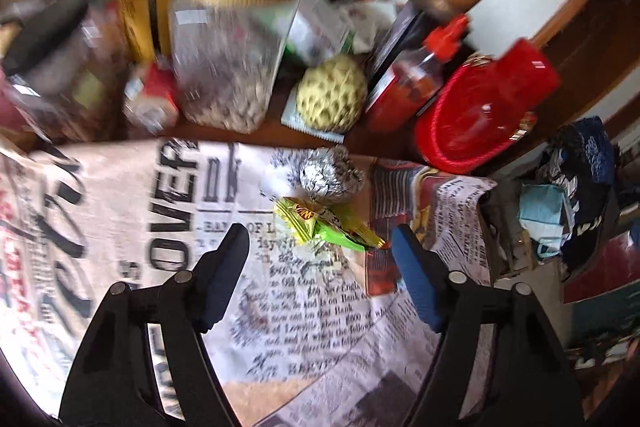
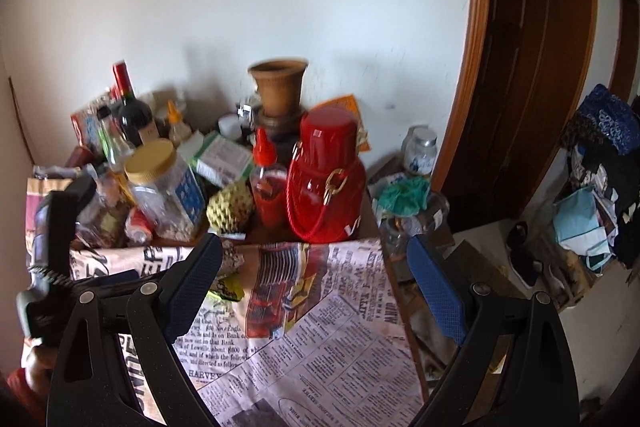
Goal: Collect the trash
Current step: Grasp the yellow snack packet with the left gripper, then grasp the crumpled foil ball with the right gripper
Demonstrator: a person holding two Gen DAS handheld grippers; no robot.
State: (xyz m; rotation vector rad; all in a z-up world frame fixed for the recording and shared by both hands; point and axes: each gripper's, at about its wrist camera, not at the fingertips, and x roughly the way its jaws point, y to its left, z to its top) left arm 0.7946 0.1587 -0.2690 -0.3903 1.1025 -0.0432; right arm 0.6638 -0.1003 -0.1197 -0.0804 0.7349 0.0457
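On the newsprint-covered tabletop (image 1: 120, 195), a green wrapper (image 1: 328, 221) and foil ball (image 1: 330, 179) are seen ahead of the left claw (image 1: 320, 279), spread and empty; jars, a red jug (image 1: 488, 107) and custard apple (image 1: 332, 97) are crowded behind. The right claw (image 2: 316, 291) is held apart, empty.

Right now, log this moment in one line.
left tool: open, empty | target: green snack wrapper by foil ball | right tool: open, empty

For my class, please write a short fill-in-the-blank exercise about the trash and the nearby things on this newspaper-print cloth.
1. The crumpled foil ball lies just behind the yellow-green ____ on the cloth.
2. The big clear jar has a lid coloured ____.
3. Nothing is between the fingers of the left gripper, so it is ____.
4. The sauce bottle beside the red flask has a cap coloured ____.

Missing words: wrapper; tan; open; red
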